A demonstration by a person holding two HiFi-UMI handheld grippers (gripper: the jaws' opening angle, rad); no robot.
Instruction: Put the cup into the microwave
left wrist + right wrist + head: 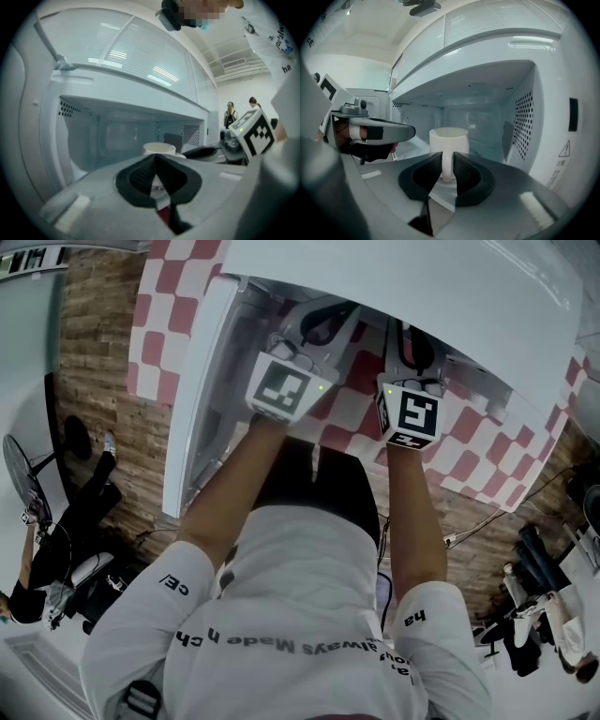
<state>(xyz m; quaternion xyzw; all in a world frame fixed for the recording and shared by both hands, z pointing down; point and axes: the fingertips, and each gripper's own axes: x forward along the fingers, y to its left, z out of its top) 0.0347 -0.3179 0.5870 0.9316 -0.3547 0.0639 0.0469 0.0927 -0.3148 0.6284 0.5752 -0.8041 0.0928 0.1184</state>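
A white cup (pixel 449 140) hangs by its handle between the jaws of my right gripper (pixel 448 171), which is shut on that handle. The cup sits just at the mouth of the open white microwave (pixel 487 108), with the cavity behind it. In the left gripper view only the cup's rim (pixel 159 149) shows above my left gripper (pixel 154 161), whose jaws meet with nothing held. From the head view both grippers, left (pixel 319 329) and right (pixel 412 348), reach under the microwave's top (pixel 422 296); the cup is hidden there.
The microwave door (pixel 202 381) stands swung open at the left. A red-and-white checkered cloth (pixel 169 296) covers the table. Two people (pixel 229 115) stand far off; another person (pixel 56 540) is on the brick-patterned floor at the left. Cables and bottles (pixel 544 596) lie right.
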